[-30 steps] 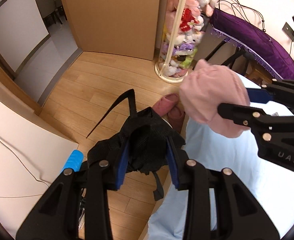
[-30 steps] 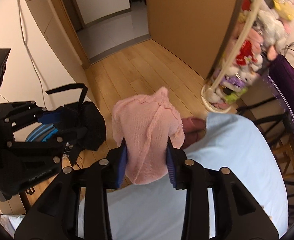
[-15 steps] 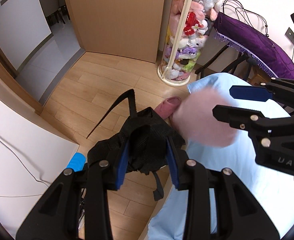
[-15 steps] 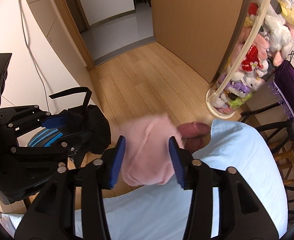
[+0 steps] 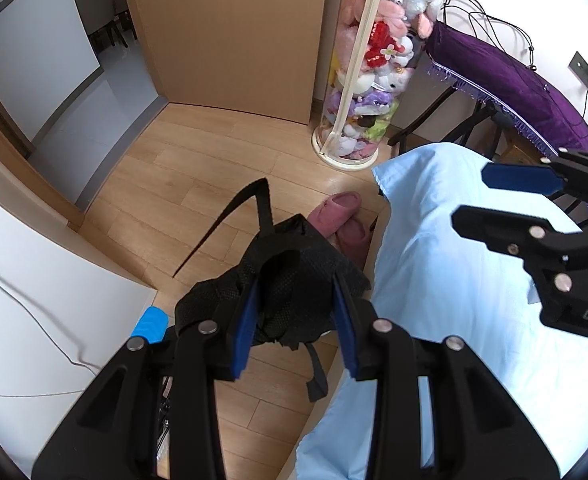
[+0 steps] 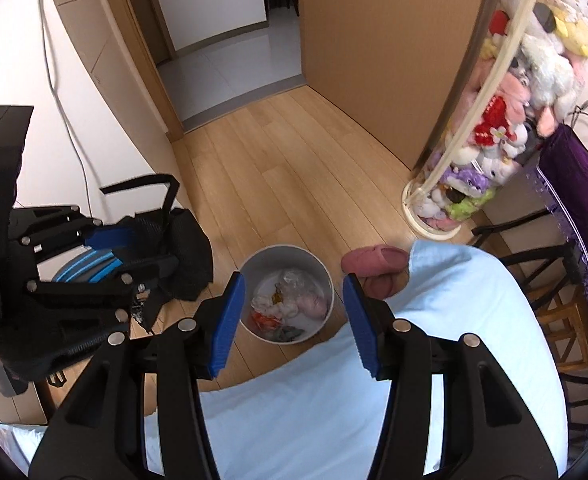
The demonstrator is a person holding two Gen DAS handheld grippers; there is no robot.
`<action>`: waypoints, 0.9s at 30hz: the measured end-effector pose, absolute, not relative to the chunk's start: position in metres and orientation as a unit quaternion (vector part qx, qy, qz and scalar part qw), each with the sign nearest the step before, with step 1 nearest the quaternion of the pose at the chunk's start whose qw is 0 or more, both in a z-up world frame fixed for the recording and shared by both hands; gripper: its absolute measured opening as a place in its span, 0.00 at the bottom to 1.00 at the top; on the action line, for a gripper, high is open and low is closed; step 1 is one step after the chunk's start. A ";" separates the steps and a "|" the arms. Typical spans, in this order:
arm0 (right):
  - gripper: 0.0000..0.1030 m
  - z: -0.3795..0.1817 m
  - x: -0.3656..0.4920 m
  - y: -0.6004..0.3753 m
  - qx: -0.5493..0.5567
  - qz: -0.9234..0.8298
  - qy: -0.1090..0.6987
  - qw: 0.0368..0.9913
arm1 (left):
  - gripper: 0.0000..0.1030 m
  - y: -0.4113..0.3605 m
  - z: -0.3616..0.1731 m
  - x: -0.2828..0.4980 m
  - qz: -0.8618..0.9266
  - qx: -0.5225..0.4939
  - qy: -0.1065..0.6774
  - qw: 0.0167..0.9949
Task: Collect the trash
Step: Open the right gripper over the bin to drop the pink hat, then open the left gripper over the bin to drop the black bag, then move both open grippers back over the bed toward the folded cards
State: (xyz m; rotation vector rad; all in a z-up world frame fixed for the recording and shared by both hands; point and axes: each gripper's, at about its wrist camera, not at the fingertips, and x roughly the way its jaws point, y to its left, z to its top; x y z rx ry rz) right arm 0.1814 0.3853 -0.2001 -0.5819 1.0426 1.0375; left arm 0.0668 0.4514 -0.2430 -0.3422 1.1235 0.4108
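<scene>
My left gripper [image 5: 294,320] is shut on a black mesh bag [image 5: 294,276] with loose straps, held above the wooden floor beside the bed. My right gripper [image 6: 292,320] is open and empty, directly above a round grey trash bin [image 6: 326,276] on the floor. The bin holds crumpled wrappers, plastic and a pink cloth [image 6: 312,304]. In the right wrist view the left gripper [image 6: 106,256] with the black bag [image 6: 190,256] is at the left. In the left wrist view the open right gripper [image 5: 498,204] is at the right over the bed.
A light blue bed sheet [image 5: 454,300] fills the lower right. Pink slippers [image 6: 374,268] lie by the bed corner. A tall clear tube of plush toys [image 5: 366,64] and a purple covered stand [image 5: 514,80] are behind. A white cabinet [image 5: 34,300] with a cable is left.
My right gripper opened and let go of the pink cloth, which fell into the trash bin below. The left gripper kept its hold on the black bag.
</scene>
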 end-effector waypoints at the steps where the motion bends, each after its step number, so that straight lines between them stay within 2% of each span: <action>1: 0.48 -0.201 0.182 0.382 -0.261 0.464 0.471 0.704 | 0.35 0.451 -0.243 0.068 0.191 -0.160 0.527 0.813; 3: 0.48 -0.201 0.183 0.375 -0.260 0.458 0.475 0.705 | 0.35 0.448 -0.245 0.070 0.185 -0.158 0.528 0.814; 6: 0.48 -0.202 0.183 0.364 -0.257 0.449 0.482 0.707 | 0.42 0.444 -0.248 0.076 0.183 -0.150 0.534 0.812; 7: 0.48 -0.202 0.183 0.362 -0.256 0.447 0.483 0.708 | 0.50 0.444 -0.250 0.078 0.184 -0.150 0.538 0.809; 8: 0.48 -0.202 0.183 0.358 -0.255 0.443 0.486 0.709 | 0.63 0.445 -0.251 0.080 0.186 -0.154 0.541 0.805; 10: 0.48 -0.202 0.183 0.353 -0.252 0.439 0.489 0.711 | 0.70 0.445 -0.250 0.082 0.189 -0.161 0.538 0.806; 27: 0.48 -0.201 0.194 0.265 -0.211 0.353 0.519 0.749 | 0.70 0.400 -0.245 0.108 0.140 -0.122 0.546 0.817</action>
